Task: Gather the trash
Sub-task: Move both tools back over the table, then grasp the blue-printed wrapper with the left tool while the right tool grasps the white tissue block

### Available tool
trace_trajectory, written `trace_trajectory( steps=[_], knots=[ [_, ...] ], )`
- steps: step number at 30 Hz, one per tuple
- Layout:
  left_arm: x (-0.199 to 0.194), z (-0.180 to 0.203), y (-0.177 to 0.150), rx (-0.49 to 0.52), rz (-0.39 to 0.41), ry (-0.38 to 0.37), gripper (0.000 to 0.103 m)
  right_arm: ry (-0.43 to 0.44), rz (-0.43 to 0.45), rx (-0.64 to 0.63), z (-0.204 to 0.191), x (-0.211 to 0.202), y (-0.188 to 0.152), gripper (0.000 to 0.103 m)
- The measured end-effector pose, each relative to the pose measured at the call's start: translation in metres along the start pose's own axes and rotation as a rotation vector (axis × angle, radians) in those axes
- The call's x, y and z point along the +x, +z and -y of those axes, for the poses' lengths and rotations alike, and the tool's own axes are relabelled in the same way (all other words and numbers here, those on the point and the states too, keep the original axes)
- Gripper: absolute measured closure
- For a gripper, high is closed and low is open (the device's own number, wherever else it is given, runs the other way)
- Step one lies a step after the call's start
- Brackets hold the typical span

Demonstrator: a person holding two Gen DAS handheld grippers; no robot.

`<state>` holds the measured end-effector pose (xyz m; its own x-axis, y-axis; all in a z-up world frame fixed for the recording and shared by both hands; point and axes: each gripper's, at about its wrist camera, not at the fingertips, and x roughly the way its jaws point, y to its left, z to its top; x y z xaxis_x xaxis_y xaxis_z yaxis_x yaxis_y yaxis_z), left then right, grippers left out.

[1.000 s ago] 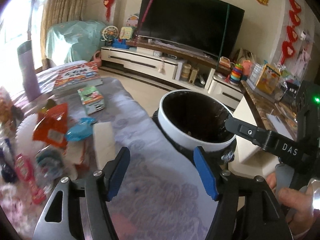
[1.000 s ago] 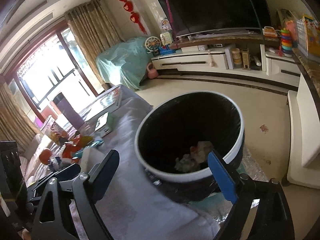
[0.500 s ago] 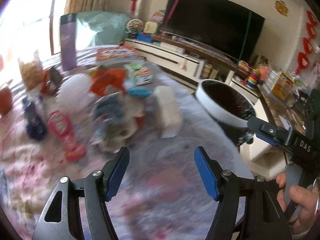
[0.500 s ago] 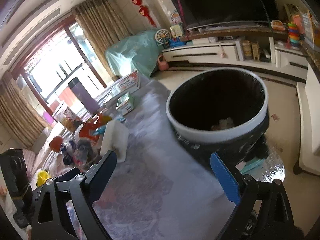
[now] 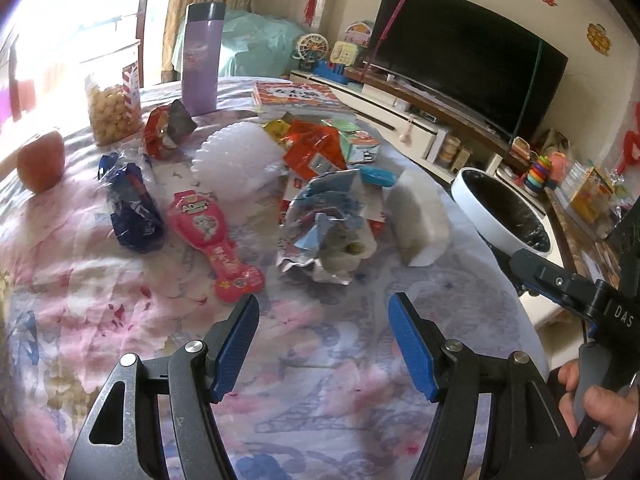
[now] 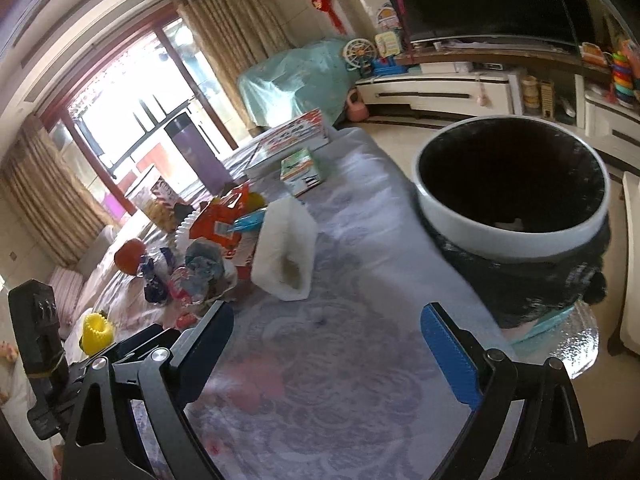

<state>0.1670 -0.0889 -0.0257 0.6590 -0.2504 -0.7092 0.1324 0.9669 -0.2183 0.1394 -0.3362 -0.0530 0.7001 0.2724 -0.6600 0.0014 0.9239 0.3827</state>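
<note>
Left hand-held gripper (image 5: 323, 322) wide open, empty, just short of crumpled foil wrapper (image 5: 326, 228) on surface (image 5: 360, 380); right hand-held gripper (image 6: 326, 344) also open, empty; straddle wrapper, then carry to bin (image 6: 508, 240)

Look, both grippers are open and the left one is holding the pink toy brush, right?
Not quite. Both are open, but the left gripper holds nothing; the pink toy brush lies on the table ahead of its fingers, as the left wrist view shows. The right gripper is empty too.
</note>
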Motion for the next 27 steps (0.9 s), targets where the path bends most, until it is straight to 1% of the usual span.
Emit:
trace_trajectory(
  steps=[6, 12, 14, 19, 21, 23, 24, 25, 26, 27],
  knots=[
    [0.006, -0.009, 0.009, -0.023, -0.008, -0.002, 0.036, 0.003, -0.013, -0.033, -0.012, 0.015, 0.005, 0.007],
    [0.024, -0.024, 0.02, -0.042, -0.028, -0.006, 0.036, 0.01, -0.035, -0.042, -0.019, 0.034, 0.01, 0.009],
    [0.031, -0.026, 0.024, -0.043, -0.029, -0.01, 0.036, 0.012, -0.034, -0.048, -0.02, 0.038, 0.012, 0.012],
    [0.05, -0.029, 0.036, -0.05, -0.044, -0.025, 0.036, 0.038, -0.058, -0.041, -0.022, 0.058, 0.022, 0.025],
    [0.06, -0.029, 0.04, -0.051, -0.06, -0.036, 0.038, 0.049, -0.072, -0.032, -0.021, 0.068, 0.026, 0.027],
    [0.069, -0.029, 0.042, -0.063, -0.068, -0.044, 0.039, 0.055, -0.089, -0.019, -0.018, 0.077, 0.028, 0.037],
    [0.072, -0.028, 0.044, -0.062, -0.069, -0.057, 0.046, 0.057, -0.098, -0.012, -0.017, 0.08, 0.028, 0.049],
    [0.074, -0.025, 0.043, -0.052, -0.071, -0.065, 0.064, 0.072, -0.111, 0.0, -0.015, 0.083, 0.027, 0.056],
    [0.078, -0.022, 0.043, -0.039, -0.082, -0.072, 0.072, 0.091, -0.112, 0.01, -0.013, 0.084, 0.027, 0.058],
    [0.08, -0.021, 0.043, -0.028, -0.087, -0.076, 0.073, 0.101, -0.11, 0.013, -0.013, 0.083, 0.025, 0.064]
  ],
)
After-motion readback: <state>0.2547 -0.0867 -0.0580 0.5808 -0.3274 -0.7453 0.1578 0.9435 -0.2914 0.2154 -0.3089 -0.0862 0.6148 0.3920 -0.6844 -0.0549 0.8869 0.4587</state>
